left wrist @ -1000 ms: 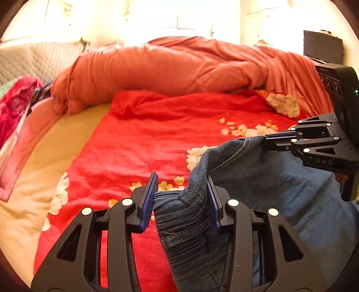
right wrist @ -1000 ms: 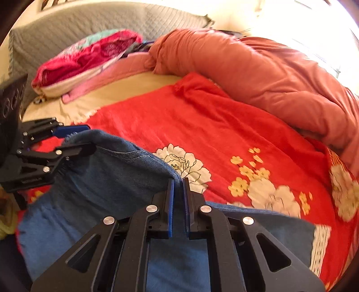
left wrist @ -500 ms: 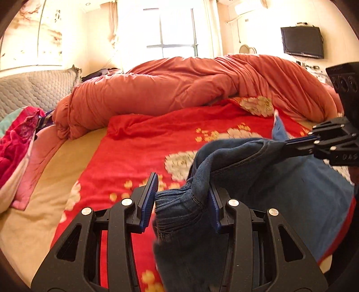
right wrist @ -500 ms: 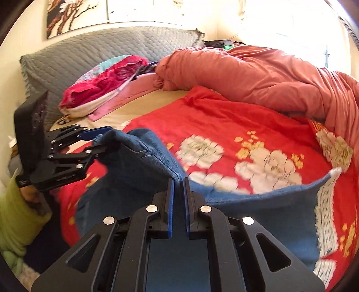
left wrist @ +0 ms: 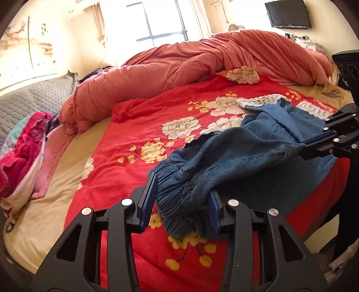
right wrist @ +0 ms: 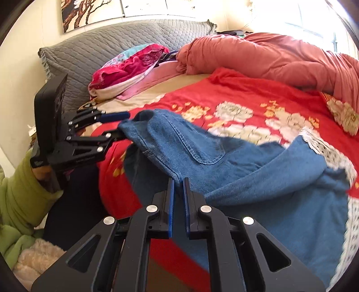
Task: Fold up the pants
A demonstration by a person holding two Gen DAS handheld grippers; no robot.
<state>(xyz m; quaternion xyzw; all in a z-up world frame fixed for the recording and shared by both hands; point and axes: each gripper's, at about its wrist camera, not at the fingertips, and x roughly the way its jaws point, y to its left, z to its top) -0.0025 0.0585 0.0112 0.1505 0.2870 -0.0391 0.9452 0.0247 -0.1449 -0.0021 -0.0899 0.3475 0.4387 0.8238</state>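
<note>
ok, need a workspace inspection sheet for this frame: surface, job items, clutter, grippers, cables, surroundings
Surface: bed with red floral cover, beige sheet at its side.
Job's things: jeans, lifted at the waist end, lace-trimmed legs trailing on the cover.
Clutter: bunched orange duvet; pink fabric pile.
Grippers: left gripper shut on the bunched elastic waistband; right gripper shut on a waist edge.
Cables: nothing seen.
Surroundings: grey quilted headboard, window, wall TV, green sleeve.
</note>
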